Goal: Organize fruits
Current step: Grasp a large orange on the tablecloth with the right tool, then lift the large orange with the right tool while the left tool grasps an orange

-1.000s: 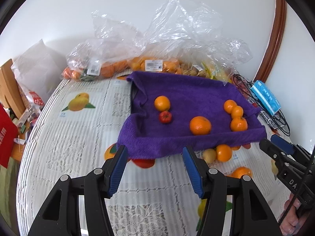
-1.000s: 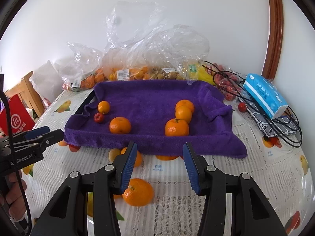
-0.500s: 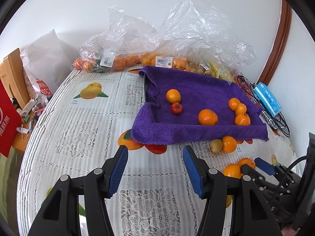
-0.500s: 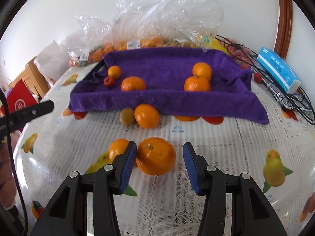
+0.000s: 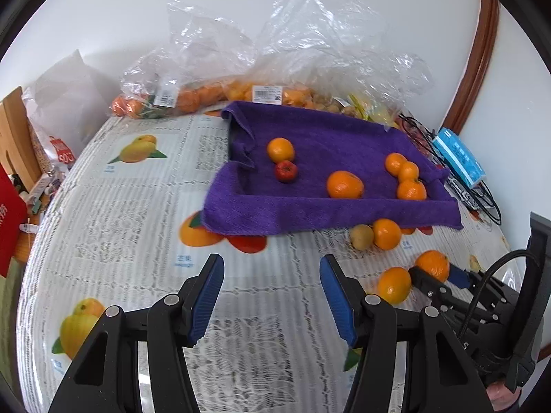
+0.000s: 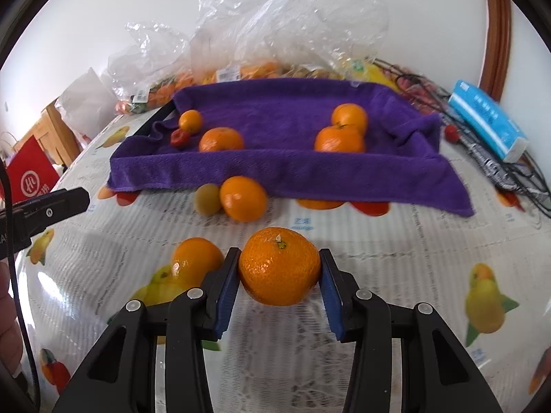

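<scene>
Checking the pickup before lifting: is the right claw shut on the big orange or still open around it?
Closing: the right claw has the big orange between its blue pads, which look in contact on both sides.

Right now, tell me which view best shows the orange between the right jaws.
Right wrist view: the orange sits large and centred between the closing jaws, pads at its sides. The left wrist view shows it small, far right, partly hidden.

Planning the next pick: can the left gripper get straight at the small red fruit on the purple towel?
Probably yes: the left gripper is open and empty, and only bare tablecloth and the purple towel's front edge lie before the small red fruit.
</scene>
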